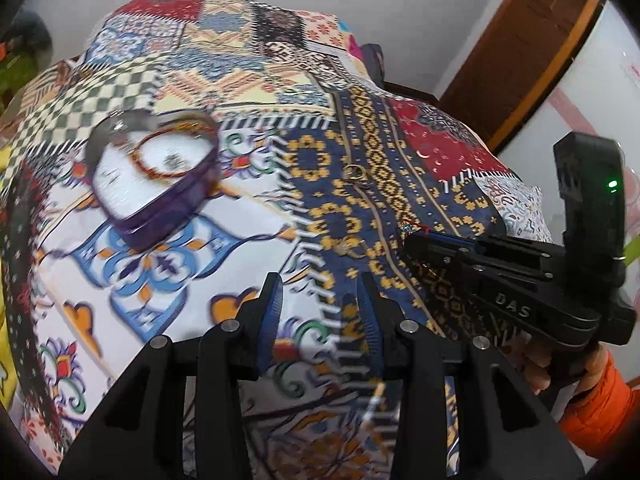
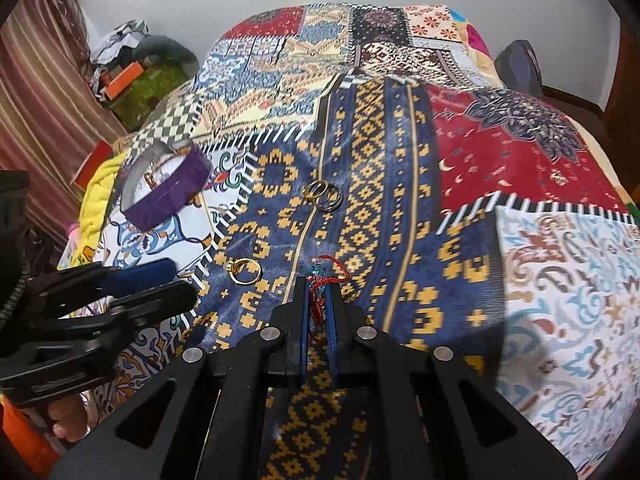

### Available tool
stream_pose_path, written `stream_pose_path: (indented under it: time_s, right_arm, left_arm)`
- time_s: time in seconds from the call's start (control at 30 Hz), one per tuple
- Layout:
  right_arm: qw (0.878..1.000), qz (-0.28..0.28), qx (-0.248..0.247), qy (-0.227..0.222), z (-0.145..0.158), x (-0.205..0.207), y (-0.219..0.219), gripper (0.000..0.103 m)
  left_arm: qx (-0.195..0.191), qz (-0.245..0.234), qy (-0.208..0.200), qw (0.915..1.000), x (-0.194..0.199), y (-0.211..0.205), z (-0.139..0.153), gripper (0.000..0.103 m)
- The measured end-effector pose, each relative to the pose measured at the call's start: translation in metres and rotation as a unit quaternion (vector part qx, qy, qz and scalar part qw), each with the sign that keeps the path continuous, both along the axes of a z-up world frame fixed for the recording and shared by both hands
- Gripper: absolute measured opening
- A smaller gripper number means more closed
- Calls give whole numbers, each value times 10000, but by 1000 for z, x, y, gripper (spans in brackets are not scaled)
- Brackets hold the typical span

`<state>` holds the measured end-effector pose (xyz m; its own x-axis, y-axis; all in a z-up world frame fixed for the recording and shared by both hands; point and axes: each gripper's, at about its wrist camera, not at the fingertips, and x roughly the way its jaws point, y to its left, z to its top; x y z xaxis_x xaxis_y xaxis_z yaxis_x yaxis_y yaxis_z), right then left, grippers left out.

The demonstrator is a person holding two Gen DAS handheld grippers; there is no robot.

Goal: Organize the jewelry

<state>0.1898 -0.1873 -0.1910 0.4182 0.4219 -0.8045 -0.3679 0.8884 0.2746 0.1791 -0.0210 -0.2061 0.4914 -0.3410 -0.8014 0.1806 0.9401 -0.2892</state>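
The right gripper (image 2: pixel 319 300) is pinched tight on a red string bracelet (image 2: pixel 326 276) near the middle of the patchwork bedspread (image 2: pixel 520 152). The left gripper (image 1: pixel 318 304) is partly open with nothing inside. The purple box (image 1: pixel 160 184) sits far left

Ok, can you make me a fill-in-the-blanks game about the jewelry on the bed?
1. The right gripper is shut on a ____ cord bracelet.
2. The heart-shaped box has ____ sides.
3. The gold ring lies on the ____, outside the box.
4. Between the left gripper's fingers there is ____.

Missing words: red; purple; bedspread; nothing
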Motion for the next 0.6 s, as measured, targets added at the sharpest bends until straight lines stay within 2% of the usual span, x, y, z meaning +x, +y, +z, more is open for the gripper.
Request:
stream_pose_path:
  time_s: [0.07,0.13,0.4,0.5,0.53,0.6]
  right_arm:
    - [10000,-9,29,-37,2,-1,-4,7]
    - [10000,-16,50,-56,4,2,-5,7]
    - [9998,28,184,-86,4,3,-7,7]
    - [9998,52,171,-111,5,3,-6,7]
    - [9998,55,170,-114,6,3,-6,7]
    - [9997,62,185,-117,7,4,-7,7]
  left_arm:
    - [51,-68,-4,10000,5,-7,-1,33]
    - [77,-153,49,9998,12,-14,-4,25]
    - [237,-179,129,9995,30,-29,-13,18]
    - [39,-128,237,9996,36,-27,-20,13]
    - [-25,-90,264,9996,37,-25,-21,9]
    - [-29,-65,277,9996,39,-24,-22,7]
